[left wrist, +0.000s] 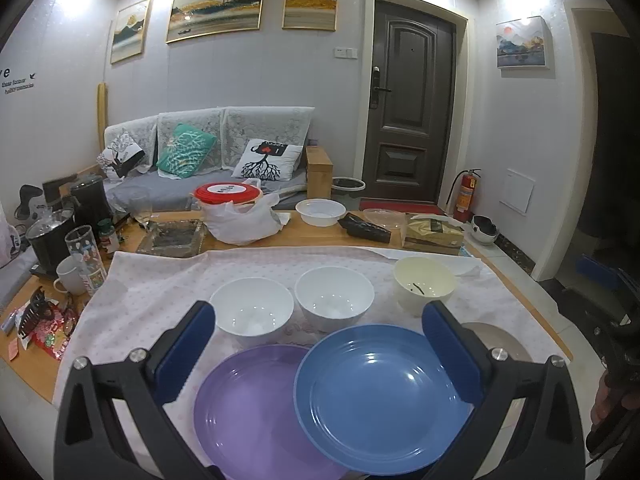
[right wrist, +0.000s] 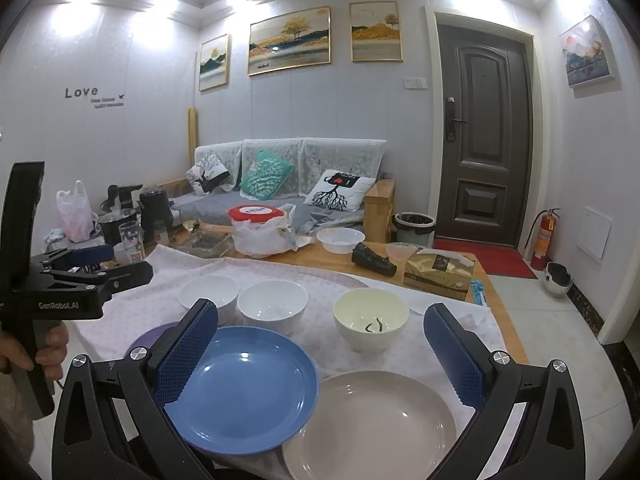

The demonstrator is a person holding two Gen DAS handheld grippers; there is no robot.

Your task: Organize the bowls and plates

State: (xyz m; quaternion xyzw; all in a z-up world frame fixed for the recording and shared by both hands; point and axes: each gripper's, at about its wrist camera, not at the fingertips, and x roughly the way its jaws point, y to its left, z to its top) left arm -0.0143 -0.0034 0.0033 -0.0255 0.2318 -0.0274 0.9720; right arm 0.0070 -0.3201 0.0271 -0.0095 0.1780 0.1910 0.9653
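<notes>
A blue plate (left wrist: 380, 396) lies overlapping a purple plate (left wrist: 248, 412) on the pink cloth. A beige plate (right wrist: 372, 428) lies to the right, partly over the blue plate (right wrist: 240, 384). Behind them stand two white bowls (left wrist: 252, 308) (left wrist: 334, 298) and a cream bowl (left wrist: 424, 284) with a dark scrap inside. My left gripper (left wrist: 320, 320) is open and empty above the purple and blue plates. My right gripper (right wrist: 320, 320) is open and empty above the blue and beige plates. The left gripper also shows at the left of the right wrist view (right wrist: 104, 264).
The wooden table (left wrist: 312, 236) carries a white disposable bowl (left wrist: 320, 212), a red-lidded container in a bag (left wrist: 232, 208), a tissue box (left wrist: 432, 232), a glass tray (left wrist: 172, 238), cups and a pot (left wrist: 52, 236) at left. A sofa stands behind.
</notes>
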